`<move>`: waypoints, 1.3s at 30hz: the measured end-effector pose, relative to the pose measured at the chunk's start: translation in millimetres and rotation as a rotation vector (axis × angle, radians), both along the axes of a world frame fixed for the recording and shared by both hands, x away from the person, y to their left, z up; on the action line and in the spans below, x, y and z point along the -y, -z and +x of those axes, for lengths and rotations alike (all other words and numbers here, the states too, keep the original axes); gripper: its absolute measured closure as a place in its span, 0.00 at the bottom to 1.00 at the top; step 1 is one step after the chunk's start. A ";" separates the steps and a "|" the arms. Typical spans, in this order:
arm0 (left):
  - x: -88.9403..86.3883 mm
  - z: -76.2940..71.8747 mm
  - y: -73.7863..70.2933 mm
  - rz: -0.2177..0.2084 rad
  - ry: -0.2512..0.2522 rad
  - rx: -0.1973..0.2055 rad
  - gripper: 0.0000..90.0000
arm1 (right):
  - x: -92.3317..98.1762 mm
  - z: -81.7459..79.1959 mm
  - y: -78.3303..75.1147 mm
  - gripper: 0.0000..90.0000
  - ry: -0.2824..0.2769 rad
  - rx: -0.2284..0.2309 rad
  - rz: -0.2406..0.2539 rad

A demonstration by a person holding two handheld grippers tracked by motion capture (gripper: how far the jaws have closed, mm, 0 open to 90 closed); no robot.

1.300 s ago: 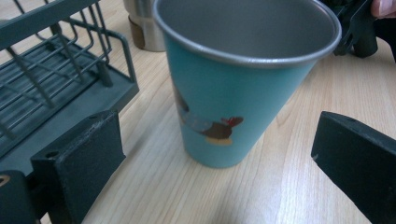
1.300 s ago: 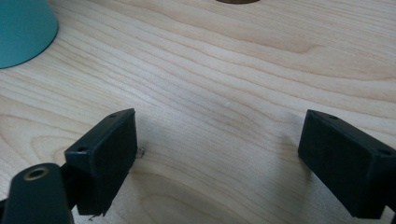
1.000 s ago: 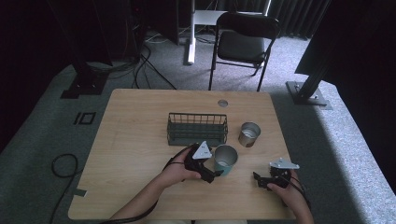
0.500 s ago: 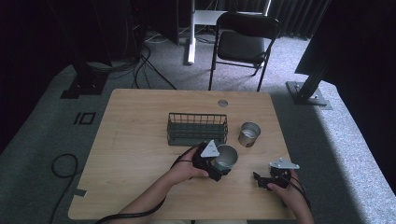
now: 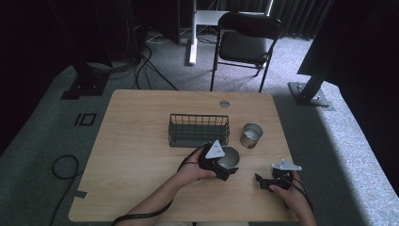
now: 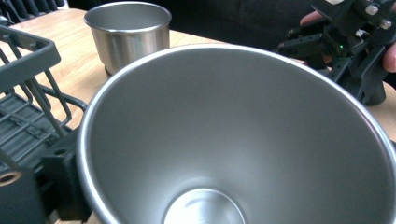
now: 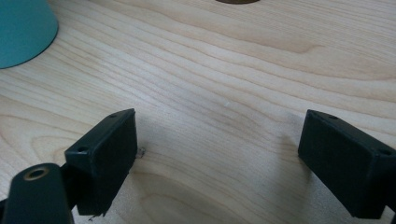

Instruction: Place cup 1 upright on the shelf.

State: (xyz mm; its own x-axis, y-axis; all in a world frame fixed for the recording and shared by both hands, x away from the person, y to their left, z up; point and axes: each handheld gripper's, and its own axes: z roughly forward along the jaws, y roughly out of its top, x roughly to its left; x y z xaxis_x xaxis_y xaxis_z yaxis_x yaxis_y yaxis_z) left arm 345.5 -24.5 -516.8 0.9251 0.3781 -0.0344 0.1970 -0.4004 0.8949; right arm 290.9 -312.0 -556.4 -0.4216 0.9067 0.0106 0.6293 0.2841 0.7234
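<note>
Presently, the right gripper point(image 5: 269, 181) rests low at the table's point(image 5: 141, 155) five o'clock edge, jaws spread wide over bare wood, nothing between them. At its ten o'clock, the left gripper point(image 5: 225, 165) is clamped on a steel cup point(image 6: 233, 135): brushed, conical, tilted, empty interior facing the camera. Farther off, a wire basket point(image 5: 198, 129) stands, with a second steel cup point(image 5: 251, 135) upright at its three o'clock.

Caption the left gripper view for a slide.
Steel cup in the left claw beside a rack, second cup behind.
</note>
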 end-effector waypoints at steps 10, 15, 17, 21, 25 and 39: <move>2.5 -0.3 1.1 -0.023 0.001 0.003 0.15 | 0.0 0.0 0.0 0.13 0.000 0.000 0.000; 1.8 -0.9 -0.1 -0.012 -0.002 0.009 0.15 | 0.0 0.0 0.0 0.13 0.000 0.000 0.000; 1.0 -1.3 -1.1 -0.012 -0.002 0.010 0.15 | 0.0 0.0 0.0 0.13 0.000 0.000 0.000; -1.6 -1.7 -6.0 -0.023 0.002 0.004 0.15 | 0.0 0.0 0.0 0.13 0.000 0.000 0.000; -3.0 -2.4 -10.6 -0.030 0.000 0.014 0.15 | 0.0 0.0 0.0 0.13 0.000 0.000 0.000; -10.7 -4.6 -28.1 -0.044 -0.007 0.007 0.15 | 0.0 0.1 0.0 0.13 -0.001 0.002 -0.001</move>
